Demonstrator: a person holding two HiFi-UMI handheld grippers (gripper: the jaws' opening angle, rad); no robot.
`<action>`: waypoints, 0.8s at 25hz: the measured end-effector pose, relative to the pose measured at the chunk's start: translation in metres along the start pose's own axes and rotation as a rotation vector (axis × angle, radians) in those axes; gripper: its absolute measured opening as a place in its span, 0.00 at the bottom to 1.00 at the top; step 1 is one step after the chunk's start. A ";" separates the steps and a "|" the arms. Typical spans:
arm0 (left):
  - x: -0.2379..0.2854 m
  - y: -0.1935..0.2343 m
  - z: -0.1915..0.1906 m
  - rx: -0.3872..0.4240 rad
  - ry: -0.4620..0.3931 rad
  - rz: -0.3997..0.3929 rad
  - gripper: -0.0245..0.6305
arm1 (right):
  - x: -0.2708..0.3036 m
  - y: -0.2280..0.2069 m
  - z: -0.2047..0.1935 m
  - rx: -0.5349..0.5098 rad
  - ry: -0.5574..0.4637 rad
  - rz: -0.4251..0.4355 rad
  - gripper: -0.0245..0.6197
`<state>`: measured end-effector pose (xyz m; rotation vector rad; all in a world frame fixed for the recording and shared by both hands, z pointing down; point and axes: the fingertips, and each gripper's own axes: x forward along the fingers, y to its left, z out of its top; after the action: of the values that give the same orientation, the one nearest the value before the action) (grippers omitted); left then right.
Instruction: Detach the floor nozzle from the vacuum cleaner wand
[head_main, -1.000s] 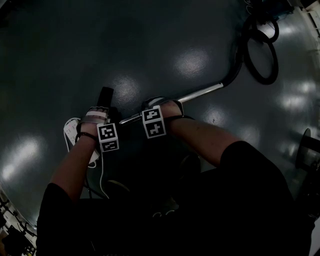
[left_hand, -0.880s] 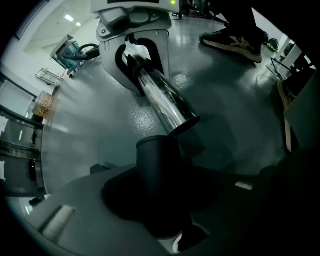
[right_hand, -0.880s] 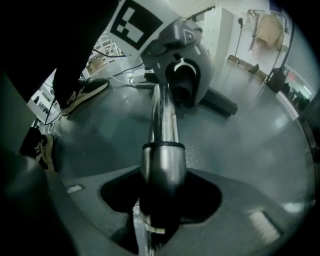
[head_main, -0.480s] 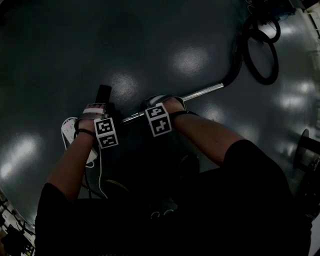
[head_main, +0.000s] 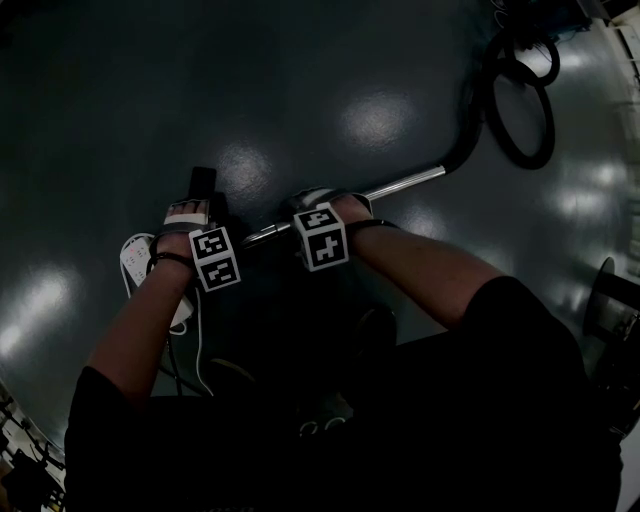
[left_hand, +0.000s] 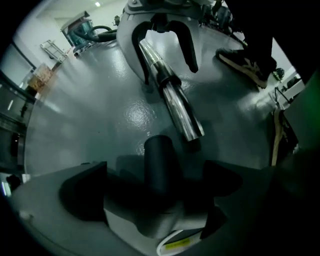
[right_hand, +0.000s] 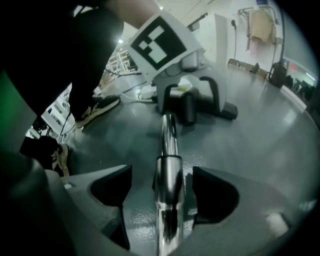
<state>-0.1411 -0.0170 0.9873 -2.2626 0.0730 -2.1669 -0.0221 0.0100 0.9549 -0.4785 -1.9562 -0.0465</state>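
Detachment appears complete: the chrome metal wand (left_hand: 175, 105) lies clear of the black plastic nozzle neck (left_hand: 159, 160); the left tool (left_hand: 155, 187) and right tool (right_hand: 164, 197), jaws just opened, straddle neck and wand ungripped.

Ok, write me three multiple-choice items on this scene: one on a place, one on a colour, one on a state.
1. Where in the head view does the hose lie?
A. upper right
B. lower left
C. dead centre

2. What colour is the wand?
A. red
B. shiny silver
C. yellow

3. How do the wand and the floor nozzle's neck stand to each other?
A. plugged together
B. apart, with a gap between them
C. taped side by side

Answers:
1. A: the hose curves and loops in the head view's upper right corner.
2. B: it gleams like chrome in the right gripper view.
3. B: the left gripper view shows the wand's open end clear of the black neck.
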 end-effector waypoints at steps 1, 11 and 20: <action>-0.002 -0.005 0.002 -0.015 -0.016 -0.034 0.98 | -0.005 -0.001 0.002 0.022 -0.022 0.003 0.61; -0.147 0.021 -0.010 -0.554 -0.415 -0.026 0.98 | -0.124 -0.044 0.044 0.510 -0.396 -0.125 0.62; -0.353 0.013 -0.004 -1.101 -0.624 0.131 0.94 | -0.283 0.014 0.096 0.933 -0.564 -0.370 0.61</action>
<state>-0.1600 -0.0164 0.6349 -3.1314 1.6682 -1.3356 -0.0023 -0.0409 0.6603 0.5421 -2.3056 0.8057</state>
